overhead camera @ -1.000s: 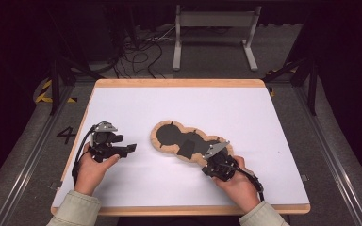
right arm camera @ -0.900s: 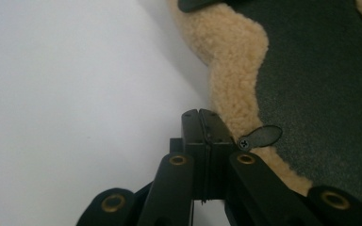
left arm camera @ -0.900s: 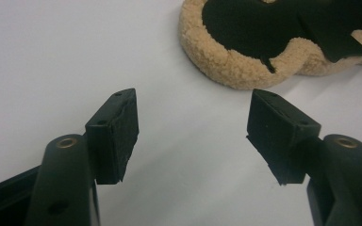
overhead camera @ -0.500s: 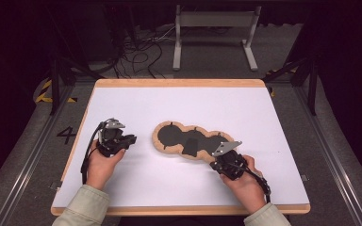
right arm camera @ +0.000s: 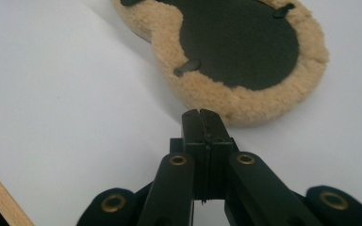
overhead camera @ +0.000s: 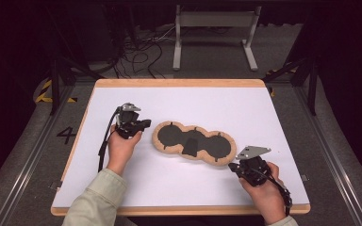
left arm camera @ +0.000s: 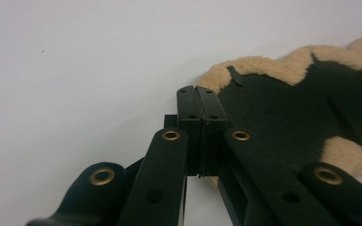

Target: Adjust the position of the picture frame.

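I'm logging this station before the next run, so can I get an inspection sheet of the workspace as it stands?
Surface: white table top with a wooden edge, flat, no marks seen.
Job's things: tan fleece pad with black three-lobed inner face lies flat at centre.
Clutter: nothing seen.
Grippers: left gripper shut, jaws together at the pad's left rim; right gripper shut, just short of the pad's right end, apart from it.
Cables: one black cable trails from the left gripper along the hand; loose cables on the floor behind.
Surroundings: grey metal stand beyond the table, dark floor.

Only the fleece pad [overhead camera: 193,143] interrupts bare table [overhead camera: 264,113] between both tongs.
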The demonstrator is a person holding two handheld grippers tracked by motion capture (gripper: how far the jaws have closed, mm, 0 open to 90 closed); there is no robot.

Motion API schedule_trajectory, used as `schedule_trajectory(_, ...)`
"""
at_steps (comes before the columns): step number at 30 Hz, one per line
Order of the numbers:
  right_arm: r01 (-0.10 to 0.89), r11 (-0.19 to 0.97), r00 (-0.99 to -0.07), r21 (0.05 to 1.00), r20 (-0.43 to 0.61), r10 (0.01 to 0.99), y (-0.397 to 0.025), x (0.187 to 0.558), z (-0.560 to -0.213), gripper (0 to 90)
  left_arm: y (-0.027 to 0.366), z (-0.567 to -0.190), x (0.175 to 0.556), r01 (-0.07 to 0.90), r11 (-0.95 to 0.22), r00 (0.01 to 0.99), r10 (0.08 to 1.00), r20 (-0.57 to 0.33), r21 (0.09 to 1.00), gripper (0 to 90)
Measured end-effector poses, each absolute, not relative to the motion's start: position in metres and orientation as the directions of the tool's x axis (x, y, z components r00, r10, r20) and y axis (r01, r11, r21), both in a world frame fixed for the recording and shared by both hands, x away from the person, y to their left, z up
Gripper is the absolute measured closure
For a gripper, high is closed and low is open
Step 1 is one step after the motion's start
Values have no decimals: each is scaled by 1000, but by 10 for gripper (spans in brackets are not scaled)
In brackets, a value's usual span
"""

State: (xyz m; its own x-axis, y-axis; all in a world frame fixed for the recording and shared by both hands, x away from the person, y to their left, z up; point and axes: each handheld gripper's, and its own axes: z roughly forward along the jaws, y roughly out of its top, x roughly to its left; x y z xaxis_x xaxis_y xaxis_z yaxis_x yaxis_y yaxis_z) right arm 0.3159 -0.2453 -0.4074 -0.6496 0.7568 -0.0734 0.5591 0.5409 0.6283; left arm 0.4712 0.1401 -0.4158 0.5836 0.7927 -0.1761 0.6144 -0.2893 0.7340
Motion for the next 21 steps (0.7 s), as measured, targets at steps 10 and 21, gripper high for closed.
schedule_trajectory(10,567,510,-618,647,-74,782,-261,309,-406,900,127,-450,496,663,-341,584,792,-176,666,900)
schedule_trajectory(21,544,479,-600,689,-79,796,-274,308,-395,900,127,-450,491,663,-398,649,728,-222,634,900)
